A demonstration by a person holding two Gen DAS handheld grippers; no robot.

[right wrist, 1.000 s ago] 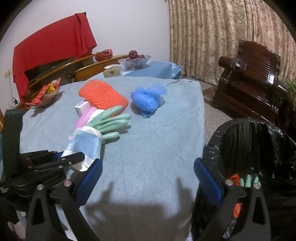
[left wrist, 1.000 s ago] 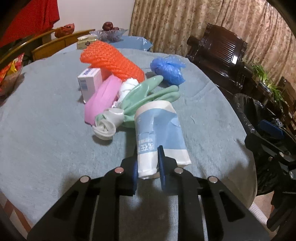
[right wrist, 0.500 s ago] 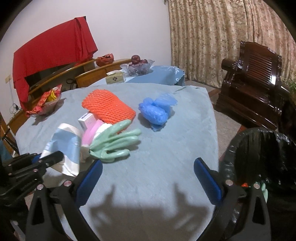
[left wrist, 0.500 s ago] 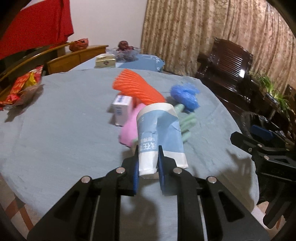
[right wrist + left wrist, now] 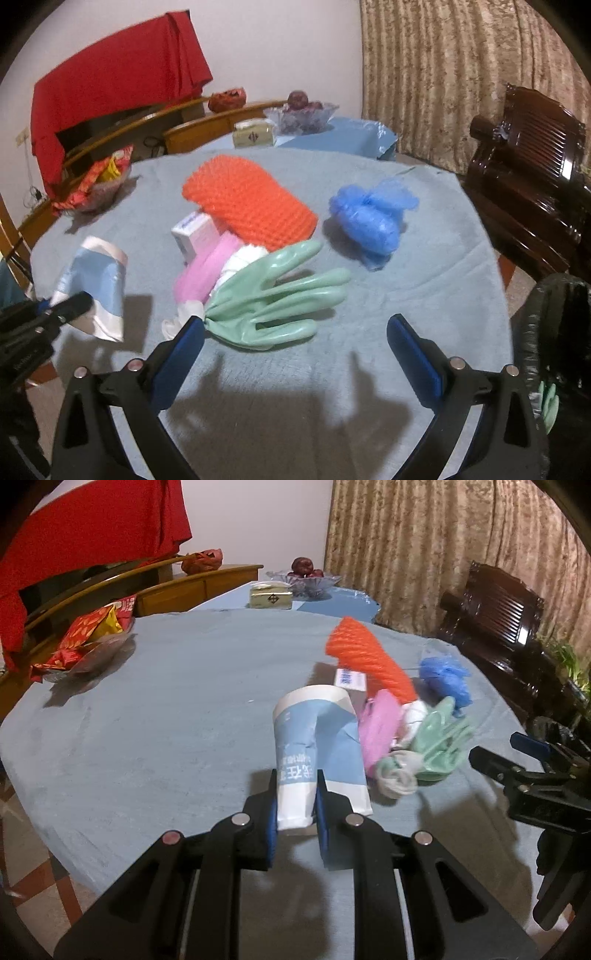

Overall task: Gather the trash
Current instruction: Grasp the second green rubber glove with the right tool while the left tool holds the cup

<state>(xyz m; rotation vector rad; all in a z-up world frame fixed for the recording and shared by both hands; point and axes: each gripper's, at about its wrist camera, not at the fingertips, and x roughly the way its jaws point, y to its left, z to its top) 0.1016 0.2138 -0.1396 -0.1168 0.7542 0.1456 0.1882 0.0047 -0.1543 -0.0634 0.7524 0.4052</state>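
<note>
My left gripper [image 5: 295, 797] is shut on a crushed blue-and-white paper cup [image 5: 317, 746] and holds it above the table's left part; the cup also shows in the right wrist view [image 5: 96, 284]. My right gripper [image 5: 295, 343] is open and empty, just in front of a green rubber glove [image 5: 273, 299]. Behind the glove lie a pink wrapper [image 5: 207, 266], a small white box [image 5: 194, 232], an orange foam net [image 5: 247, 203] and a blue plastic bag [image 5: 369, 218]. A black bin bag [image 5: 554, 332] stands at the table's right edge.
The round table has a grey-blue cloth [image 5: 424, 280]. A snack bowl [image 5: 99, 184] sits at its far left. A tissue box [image 5: 255, 134] and fruit bowl [image 5: 303, 110] stand behind. A dark wooden armchair [image 5: 528, 162] is at right.
My left gripper has lifted the cup off the pile and carried it left. My right gripper has moved from over the bin towards the green glove.
</note>
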